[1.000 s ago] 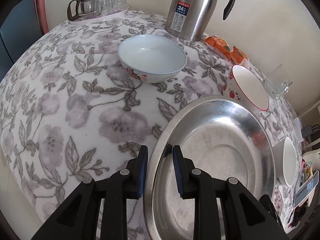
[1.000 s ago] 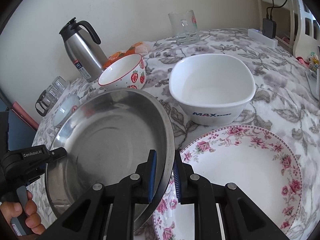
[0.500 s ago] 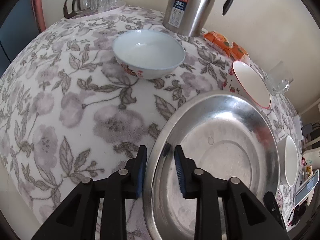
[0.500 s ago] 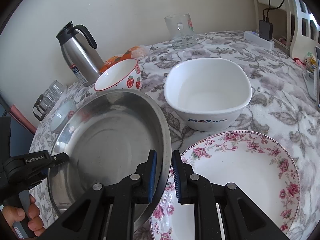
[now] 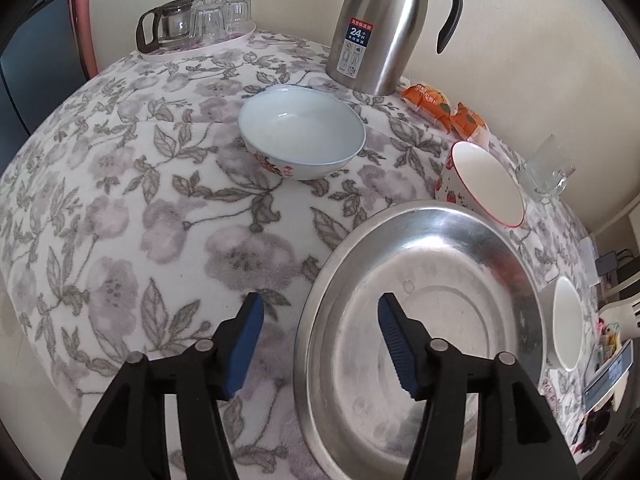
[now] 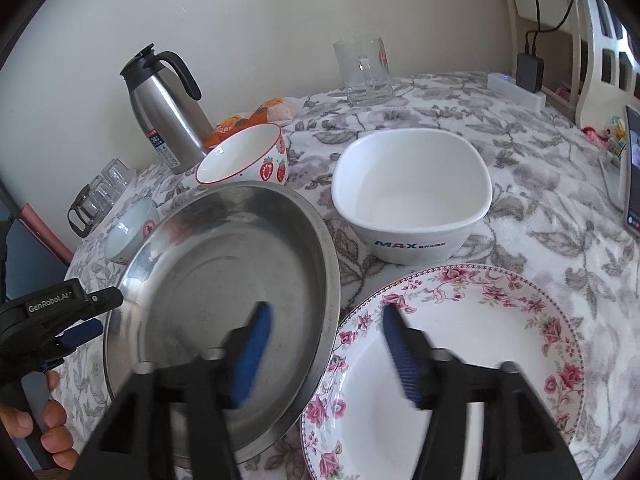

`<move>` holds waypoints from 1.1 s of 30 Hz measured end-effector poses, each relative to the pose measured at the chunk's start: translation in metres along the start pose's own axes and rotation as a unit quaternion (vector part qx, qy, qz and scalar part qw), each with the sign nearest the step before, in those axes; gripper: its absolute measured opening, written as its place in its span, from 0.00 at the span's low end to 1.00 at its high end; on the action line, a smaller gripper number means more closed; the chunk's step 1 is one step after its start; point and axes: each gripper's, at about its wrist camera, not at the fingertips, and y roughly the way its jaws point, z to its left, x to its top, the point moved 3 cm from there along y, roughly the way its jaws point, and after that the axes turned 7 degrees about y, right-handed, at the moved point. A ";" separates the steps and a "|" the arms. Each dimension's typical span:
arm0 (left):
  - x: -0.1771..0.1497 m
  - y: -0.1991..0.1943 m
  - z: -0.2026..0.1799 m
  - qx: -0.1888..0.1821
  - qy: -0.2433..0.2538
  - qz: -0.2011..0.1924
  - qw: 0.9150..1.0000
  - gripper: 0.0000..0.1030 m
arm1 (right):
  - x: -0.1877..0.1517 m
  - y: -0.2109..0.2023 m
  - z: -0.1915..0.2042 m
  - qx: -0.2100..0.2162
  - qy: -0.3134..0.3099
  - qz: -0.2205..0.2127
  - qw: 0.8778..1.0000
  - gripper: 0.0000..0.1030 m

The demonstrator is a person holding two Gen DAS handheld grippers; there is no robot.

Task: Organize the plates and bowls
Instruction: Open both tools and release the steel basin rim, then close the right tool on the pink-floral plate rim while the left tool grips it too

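On table (image 6: 540, 208): steel dish (image 6: 224, 280) left of floral plate (image 6: 472, 344), overlapping its rim; square bowl (image 6: 412, 208) behind plate; strawberry bowl (image 6: 244, 160) behind dish; flask (image 6: 164, 116) farther back.

The left gripper (image 5: 320, 344) is opening, its blue pads straddling the near-left rim of the steel basin (image 5: 440, 320) without touching it. At twelve o'clock sits a pale blue bowl (image 5: 302, 136), the steel flask (image 5: 384, 24) behind it; a strawberry bowl (image 5: 486, 182) stands at two o'clock.

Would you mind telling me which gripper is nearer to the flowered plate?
Right. The right gripper hangs over the flowered plate, its opening jaws astride the steel pan's near rim; the left gripper is across that pan.
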 end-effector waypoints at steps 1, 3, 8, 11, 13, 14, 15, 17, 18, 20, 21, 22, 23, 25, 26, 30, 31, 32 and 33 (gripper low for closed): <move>-0.001 -0.001 0.000 0.003 0.003 0.001 1.000 0.61 | 0.000 -0.001 0.001 -0.001 -0.005 0.000 1.000 0.69; -0.002 -0.003 0.000 0.008 0.004 0.001 1.000 0.67 | -0.002 -0.003 0.004 -0.003 -0.013 0.000 1.000 0.75; -0.007 -0.010 0.005 0.017 0.002 -0.009 1.000 0.88 | -0.004 -0.007 0.009 -0.012 -0.033 -0.004 0.999 0.89; -0.010 -0.016 0.006 0.018 0.000 -0.016 1.000 0.92 | -0.006 -0.010 0.008 -0.018 -0.042 -0.006 0.999 1.00; -0.012 -0.021 0.003 0.017 0.005 -0.025 1.000 0.92 | -0.007 -0.012 0.006 -0.019 -0.044 -0.007 0.999 1.00; -0.013 -0.024 0.001 0.016 0.010 -0.029 0.999 0.92 | -0.006 -0.013 0.004 -0.018 -0.042 -0.008 0.999 1.00; -0.014 -0.027 -0.003 0.015 0.017 -0.034 0.999 0.92 | -0.006 -0.014 0.002 -0.018 -0.040 -0.010 0.999 1.00; -0.017 -0.034 -0.012 0.008 0.032 -0.046 0.998 0.92 | -0.004 -0.020 -0.007 -0.018 -0.029 -0.017 0.999 1.00; -0.018 -0.039 -0.018 0.001 0.040 -0.053 0.998 0.93 | -0.002 -0.022 -0.011 -0.020 -0.022 -0.022 0.999 1.00; -0.021 -0.049 -0.029 -0.015 0.053 -0.069 0.996 0.93 | 0.000 -0.027 -0.021 -0.025 -0.010 -0.029 0.999 1.00; -0.023 -0.053 -0.034 -0.021 0.060 -0.077 0.995 0.93 | 0.001 -0.030 -0.027 -0.027 -0.004 -0.033 0.999 1.00; -0.025 -0.056 -0.040 -0.028 0.066 -0.086 0.994 0.93 | 0.003 -0.032 -0.033 -0.030 0.003 -0.037 0.999 1.00; -0.027 -0.062 -0.047 -0.039 0.075 -0.098 0.992 0.93 | 0.004 -0.036 -0.041 -0.034 0.011 -0.042 0.998 1.00; -0.031 -0.072 -0.061 -0.056 0.090 -0.119 0.987 0.94 | 0.007 -0.044 -0.057 -0.046 0.031 -0.056 0.997 1.00; -0.033 -0.076 -0.068 -0.064 0.099 -0.129 0.985 0.94 | 0.008 -0.047 -0.063 -0.050 0.040 -0.060 0.996 1.00; -0.046 -0.097 -0.105 -0.096 0.154 -0.164 0.970 0.97 | 0.010 -0.056 -0.100 -0.045 0.108 -0.063 0.991 1.00; -0.051 -0.102 -0.115 -0.109 0.172 -0.164 0.965 0.97 | 0.010 -0.058 -0.111 -0.045 0.127 -0.062 0.989 1.00; -0.055 -0.105 -0.123 -0.119 0.186 -0.163 0.962 0.97 | 0.010 -0.058 -0.116 -0.048 0.135 -0.062 0.988 1.00; -0.060 -0.109 -0.133 -0.129 0.201 -0.162 0.958 0.97 | 0.009 -0.059 -0.122 -0.054 0.140 -0.061 0.987 1.00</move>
